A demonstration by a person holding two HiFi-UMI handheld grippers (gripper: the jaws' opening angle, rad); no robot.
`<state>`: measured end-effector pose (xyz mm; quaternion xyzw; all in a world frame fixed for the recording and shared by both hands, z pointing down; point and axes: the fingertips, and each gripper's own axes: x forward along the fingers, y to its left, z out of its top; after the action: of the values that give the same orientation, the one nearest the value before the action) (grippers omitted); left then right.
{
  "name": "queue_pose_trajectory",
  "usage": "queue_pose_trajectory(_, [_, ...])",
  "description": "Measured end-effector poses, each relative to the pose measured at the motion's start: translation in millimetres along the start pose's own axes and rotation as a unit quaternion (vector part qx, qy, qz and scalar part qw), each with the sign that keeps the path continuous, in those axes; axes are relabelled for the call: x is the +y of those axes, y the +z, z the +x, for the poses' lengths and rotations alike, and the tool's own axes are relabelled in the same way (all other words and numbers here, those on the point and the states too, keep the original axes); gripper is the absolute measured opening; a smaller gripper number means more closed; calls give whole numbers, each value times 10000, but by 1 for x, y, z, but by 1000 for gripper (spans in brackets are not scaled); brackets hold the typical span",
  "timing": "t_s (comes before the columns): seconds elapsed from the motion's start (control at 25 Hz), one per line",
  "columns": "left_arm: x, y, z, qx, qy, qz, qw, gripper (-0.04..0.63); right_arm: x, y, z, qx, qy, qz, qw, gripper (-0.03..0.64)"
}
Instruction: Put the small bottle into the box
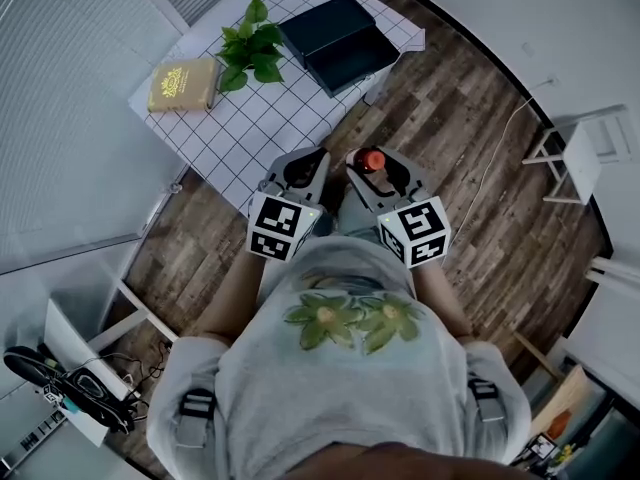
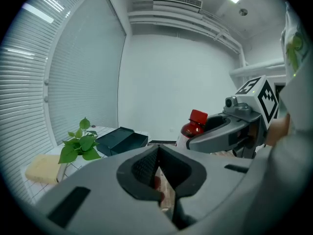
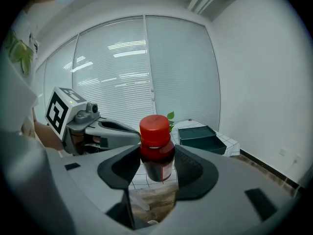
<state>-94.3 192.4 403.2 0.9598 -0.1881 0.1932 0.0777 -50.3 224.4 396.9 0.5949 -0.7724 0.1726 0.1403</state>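
right gripper (image 1: 378,173): clamped on small bottle (image 3: 156,153), red cap up, held in air over wood floor (image 1: 460,138)
left gripper (image 1: 298,173): jaws together, nothing between, just beside right
box (image 1: 338,40): open, at far corner of table (image 1: 270,118), close to edge
room: floor strip between grippers and table's near edge; plant (image 1: 250,48) beside box

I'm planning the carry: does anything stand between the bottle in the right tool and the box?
Nothing visible. The small bottle faces the open box across floor and tablecloth; the plant stands beside the box, off that line.
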Motion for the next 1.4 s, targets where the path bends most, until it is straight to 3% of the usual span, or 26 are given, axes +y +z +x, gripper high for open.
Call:
queue_pose_trajectory(0.48, [17,6,30,151,36,-93,9998,8,-34,2,17,83,-14,236,9997,218])
queue_pose_trajectory(1.4, [84,42,103,164,497,-443,9976,7,-109,45,98,262,525,43,9983,218])
